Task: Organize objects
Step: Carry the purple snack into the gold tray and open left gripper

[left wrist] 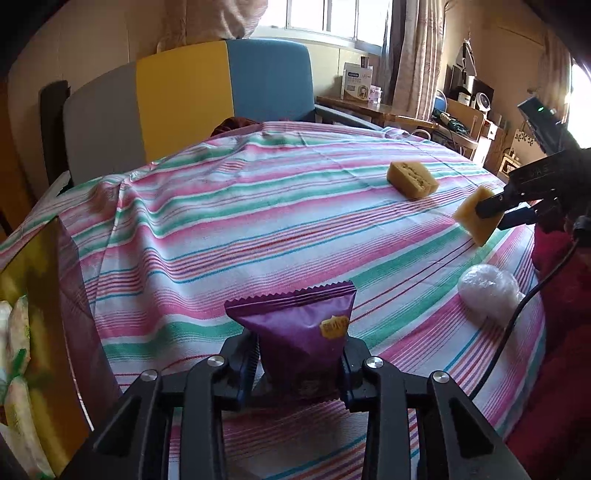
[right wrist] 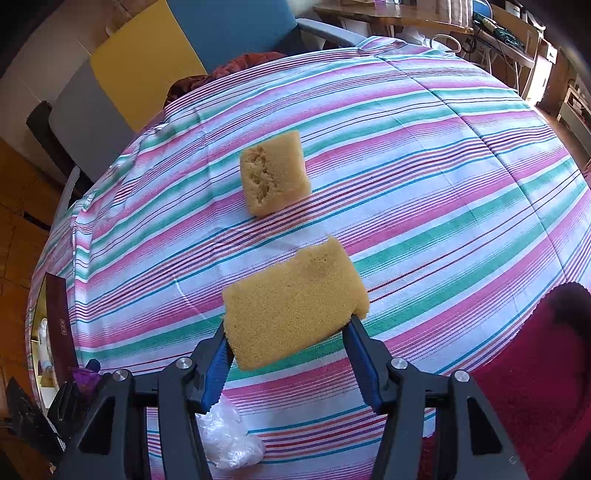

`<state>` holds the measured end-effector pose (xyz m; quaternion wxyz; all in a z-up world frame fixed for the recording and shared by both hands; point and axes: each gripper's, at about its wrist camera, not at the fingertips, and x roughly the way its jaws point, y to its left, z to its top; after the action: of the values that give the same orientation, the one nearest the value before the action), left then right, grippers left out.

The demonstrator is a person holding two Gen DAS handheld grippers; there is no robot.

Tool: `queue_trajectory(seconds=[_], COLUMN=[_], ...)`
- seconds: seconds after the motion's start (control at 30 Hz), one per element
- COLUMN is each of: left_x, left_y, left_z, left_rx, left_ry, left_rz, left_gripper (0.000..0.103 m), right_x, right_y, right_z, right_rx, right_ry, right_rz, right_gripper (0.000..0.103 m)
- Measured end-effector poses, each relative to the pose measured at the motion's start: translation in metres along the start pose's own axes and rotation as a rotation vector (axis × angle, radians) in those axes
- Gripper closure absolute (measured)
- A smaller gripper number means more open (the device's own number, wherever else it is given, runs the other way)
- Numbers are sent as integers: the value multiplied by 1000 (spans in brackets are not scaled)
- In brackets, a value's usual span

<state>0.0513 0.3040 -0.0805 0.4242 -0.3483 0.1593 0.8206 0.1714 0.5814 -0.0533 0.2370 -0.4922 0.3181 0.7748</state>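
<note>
In the left wrist view, the left gripper (left wrist: pixel 301 363) is pinching a purple snack packet (left wrist: pixel 299 332) at 6 o'clock, jaws closed on it above the striped desk (left wrist: pixel 221 221). In the right wrist view, the right gripper (right wrist: pixel 288 354) is clamping a yellow sponge (right wrist: pixel 295 302); a second sponge (right wrist: pixel 274 171) is lying at 12 o'clock.

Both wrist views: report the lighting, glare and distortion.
Left wrist view: window blown out, table edge bowed by the fisheye, purple packet in the left gripper sharp. Right wrist view: bright even light, striped cloth bulging like a dome, corners vignetted, sponge in the right gripper crisp.
</note>
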Motion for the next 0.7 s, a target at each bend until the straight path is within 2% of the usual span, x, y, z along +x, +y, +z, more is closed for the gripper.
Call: queue_trajectory(seconds=[0.2,0.4,0.57,0.7], left_x=[-34,-55,-72,-88], left_y=[6,25,46,77], left_z=[14,19,16,11], left_rx=[-20,-53,-94,-170], left_ry=[-66,-91,-104,-104], left_rz=[6,50,72,74], left_gripper=[67,67,67,67], right_x=[-2,-4,-3,-1], right_y=[-1,-1,-2,-1], right_z=[0,0,0,0], right_rx=[5,9,10,6], right_ry=[-9,-15,-18,-15], right_rz=[6,4,0,-10], right_gripper=[44,44,44,44])
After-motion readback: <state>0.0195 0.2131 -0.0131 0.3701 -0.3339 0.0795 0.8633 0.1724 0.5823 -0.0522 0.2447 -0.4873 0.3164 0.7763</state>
